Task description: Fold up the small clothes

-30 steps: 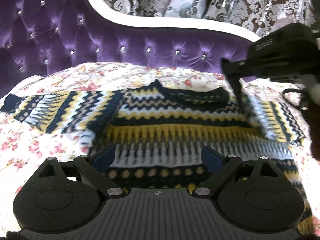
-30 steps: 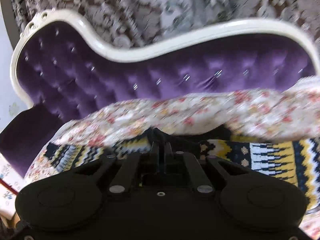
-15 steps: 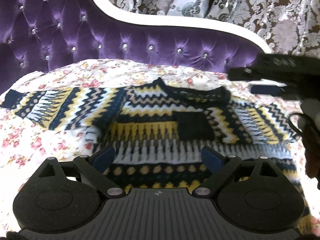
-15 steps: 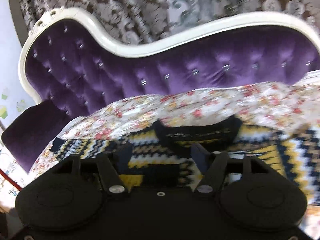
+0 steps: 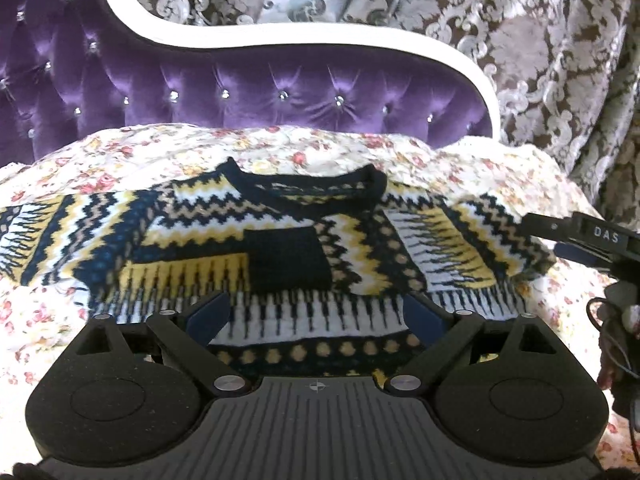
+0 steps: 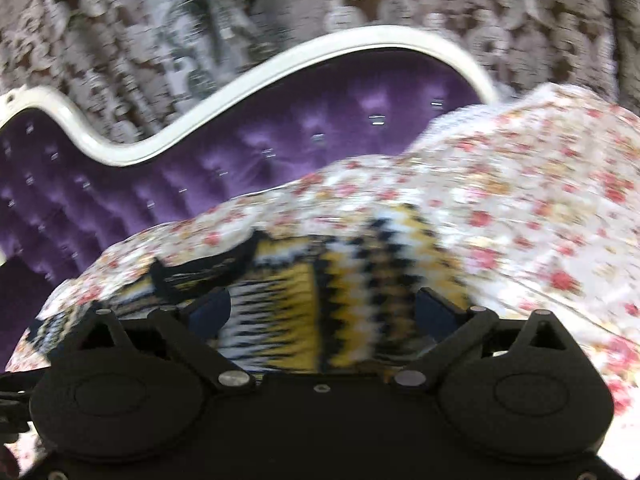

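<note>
A knitted sweater (image 5: 192, 220) with navy, yellow and white zigzags lies flat on the floral cover (image 5: 280, 148), collar at the far side. Its right sleeve (image 5: 404, 248) is folded across the chest, with the dark cuff (image 5: 286, 258) in the middle. The other sleeve (image 5: 48, 232) is spread out to the left. My left gripper (image 5: 316, 310) hovers open over the hem with nothing between its fingers. My right gripper (image 6: 324, 312) is over the folded sleeve's shoulder end (image 6: 352, 280), its jaws opening and empty. The left wrist view shows the right gripper (image 5: 580, 240) at the right edge.
Behind the cover rises a purple tufted backrest (image 5: 248, 92) with a curved white frame (image 5: 320, 40). A brown and silver patterned curtain (image 5: 520, 40) hangs behind it. The floral cover bulges up at the right (image 6: 540, 184).
The right gripper let go of the sleeve, opened and drew away to the right. The sleeve now lies folded across the chest. The left gripper shifted a little sideways.
</note>
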Available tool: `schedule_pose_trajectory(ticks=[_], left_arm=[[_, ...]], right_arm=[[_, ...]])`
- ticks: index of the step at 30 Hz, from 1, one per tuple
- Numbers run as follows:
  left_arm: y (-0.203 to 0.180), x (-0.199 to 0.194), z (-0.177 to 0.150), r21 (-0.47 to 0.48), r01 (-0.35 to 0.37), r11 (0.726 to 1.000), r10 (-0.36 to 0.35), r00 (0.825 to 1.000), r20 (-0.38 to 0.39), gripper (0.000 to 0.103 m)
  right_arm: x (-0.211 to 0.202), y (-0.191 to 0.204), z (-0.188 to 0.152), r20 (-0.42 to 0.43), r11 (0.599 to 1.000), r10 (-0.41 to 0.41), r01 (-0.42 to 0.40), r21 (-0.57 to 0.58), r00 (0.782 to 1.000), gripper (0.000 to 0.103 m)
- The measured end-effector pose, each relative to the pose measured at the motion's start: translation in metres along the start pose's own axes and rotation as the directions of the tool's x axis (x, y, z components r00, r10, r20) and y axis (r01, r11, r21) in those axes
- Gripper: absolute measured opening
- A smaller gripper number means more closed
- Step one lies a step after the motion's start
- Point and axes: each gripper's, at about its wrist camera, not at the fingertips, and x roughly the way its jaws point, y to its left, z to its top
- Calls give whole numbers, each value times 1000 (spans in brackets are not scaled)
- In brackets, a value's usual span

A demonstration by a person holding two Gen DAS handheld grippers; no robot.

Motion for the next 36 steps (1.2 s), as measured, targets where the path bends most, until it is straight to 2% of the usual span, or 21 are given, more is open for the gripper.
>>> schedule_pose_trajectory(ticks=[3, 6, 9, 16, 20, 24, 25, 27, 28, 29, 30, 31, 32, 36], left_arm=[[-5, 6, 1, 2, 3, 1000, -3, 1000, -15, 95], [-10, 15, 3, 5, 2, 1000, -2, 1000, -27, 95], [-12, 27, 10, 6, -3, 1000, 3, 1000, -27, 95], [6, 62, 22, -99, -41, 994, 36, 998, -53, 94], [12, 78, 17, -127, -61, 990, 48, 993, -104, 91], [1, 82, 15, -75, -83, 994, 75, 991, -106, 90], [-3, 82, 16, -59, -95, 994, 88, 990, -111, 88], [-11, 83, 17, -19, -126, 992, 123, 986, -112, 74], [-13, 83, 18, -5, -132, 991, 131, 986, -105, 60], [-16, 82, 19, 3, -119, 993, 119, 988, -98, 43], [-17, 82, 20, 3, -105, 994, 105, 990, -95, 34], [-20, 81, 21, 3, -100, 995, 100, 991, -92, 18], [-24, 80, 22, 9, -110, 994, 111, 990, -89, 8], [-37, 73, 26, 68, -135, 988, 137, 990, -28, 5]], right_arm=[[-1, -17, -9, 13, 999, -25, 25, 44, 1000, 99], [-2, -24, -5, -10, 998, -1, 2, 59, 1000, 99], [-6, -22, -1, 17, 998, 17, -18, 62, 1000, 99], [-3, -3, -6, 8, 999, 45, -45, -27, 999, 99], [-4, 10, -4, 22, 995, 50, -48, -83, 999, 99], [-3, 11, -3, 22, 994, 68, -66, -82, 997, 99], [-3, 11, -3, 21, 995, 66, -65, -82, 998, 99], [-3, 10, -3, 16, 995, 62, -60, -79, 998, 99], [-3, 9, -3, 13, 995, 61, -59, -74, 998, 99], [-2, 8, -3, 10, 996, 58, -57, -69, 998, 99], [-2, 7, -3, 7, 996, 56, -55, -66, 998, 99], [-2, 7, -2, 5, 997, 53, -52, -65, 999, 99], [-2, 7, -3, 4, 997, 50, -49, -64, 999, 99], [-2, 6, -3, 1, 997, 47, -47, -63, 999, 99]])
